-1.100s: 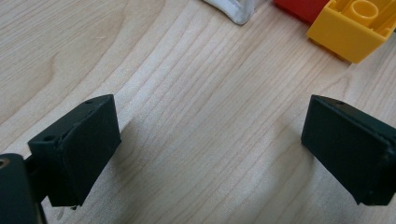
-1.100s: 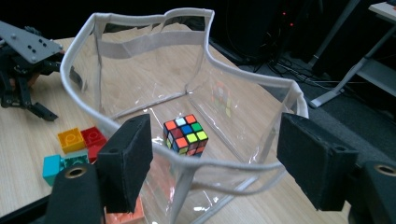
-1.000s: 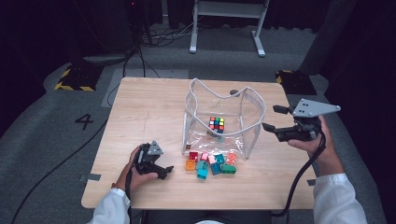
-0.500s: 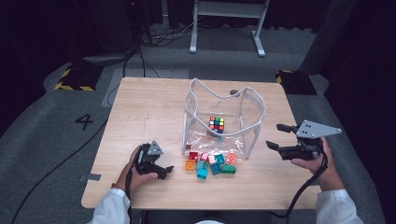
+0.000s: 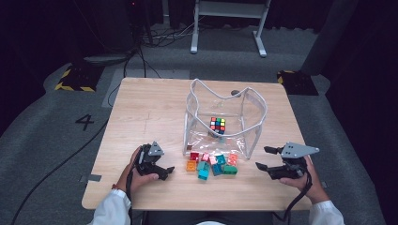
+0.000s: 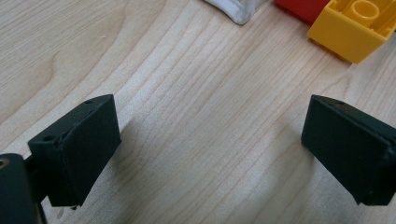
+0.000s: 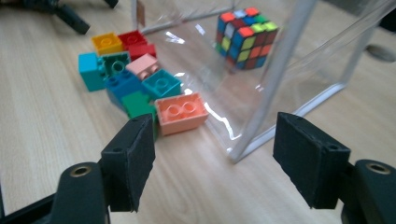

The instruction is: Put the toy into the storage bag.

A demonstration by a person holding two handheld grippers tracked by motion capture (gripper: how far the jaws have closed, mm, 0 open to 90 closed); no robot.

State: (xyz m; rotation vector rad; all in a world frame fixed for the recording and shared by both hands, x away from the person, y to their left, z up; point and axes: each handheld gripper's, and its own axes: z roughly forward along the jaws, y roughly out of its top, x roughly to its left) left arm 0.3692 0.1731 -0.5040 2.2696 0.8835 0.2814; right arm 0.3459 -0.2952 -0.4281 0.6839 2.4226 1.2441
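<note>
From the high view I have my left gripper (image 5: 162,169) low on the table (image 5: 150,112), jaws apart and empty, with the bricks (image 5: 211,164) a short way off its tips toward the bag (image 5: 225,117); my right gripper (image 5: 265,159) sits on the far side of that pile, also spread and holding nothing, its tips aimed back at the bag's near corner. The cube (image 5: 217,125) lies inside the bag, beyond both tools. My worry here is that two open tools closing on one tight pile could meet or shove bricks off toward the table edge. In the left gripper view the jaws stand wide over bare wood, with a yellow brick (image 6: 357,28) and a red brick (image 6: 303,7) ahead and off to one side, next to the bag's white hem (image 6: 233,11); if I drive straight forward I judge one jaw would clip the yellow brick's corner and skate it away instead of straddling it. In the right gripper view the jaws are likewise wide, the salmon brick (image 7: 181,112) just ahead of one jaw, the bag's upright seam (image 7: 275,79) ahead between them, nearer the other. Closing here could pinch the clear plastic and drag the bag, cube and all, or nudge the packed bricks so none seats squarely.
</note>
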